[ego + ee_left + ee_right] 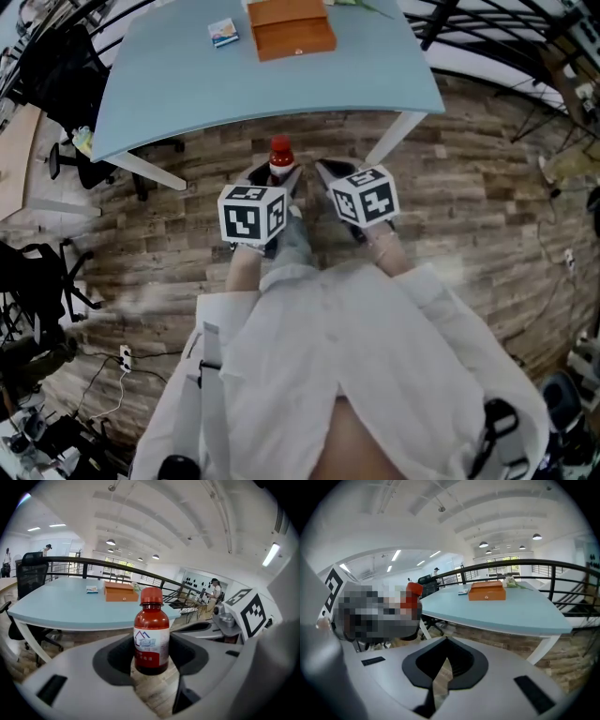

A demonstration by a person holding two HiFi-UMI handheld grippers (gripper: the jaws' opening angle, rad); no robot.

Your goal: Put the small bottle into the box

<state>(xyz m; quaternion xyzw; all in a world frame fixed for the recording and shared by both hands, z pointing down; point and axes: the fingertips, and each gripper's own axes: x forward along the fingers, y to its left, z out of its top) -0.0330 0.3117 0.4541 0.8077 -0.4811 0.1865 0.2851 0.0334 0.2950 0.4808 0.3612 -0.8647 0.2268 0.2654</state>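
1. Left gripper view: the left hand-held gripper is clamped on the small bottle. The bottle stands upright between the jaws, red cap up and white label facing the camera.
2. Right gripper view: the right hand-held gripper has its jaws almost together, with only a thin slit between them and nothing in it. It sits just right of the bottle.
3. Head view: both grippers are close to the person's body over the wooden floor, on the near side of the tabletop.
4. Progress, as I judge it: the pickup is done, while the carry and the placing remain.
5. Farther off, the box lies on the far part of the tabletop, well apart from the bottle, with a small packet to its left. Its lid looks shut, so it probably needs opening first.
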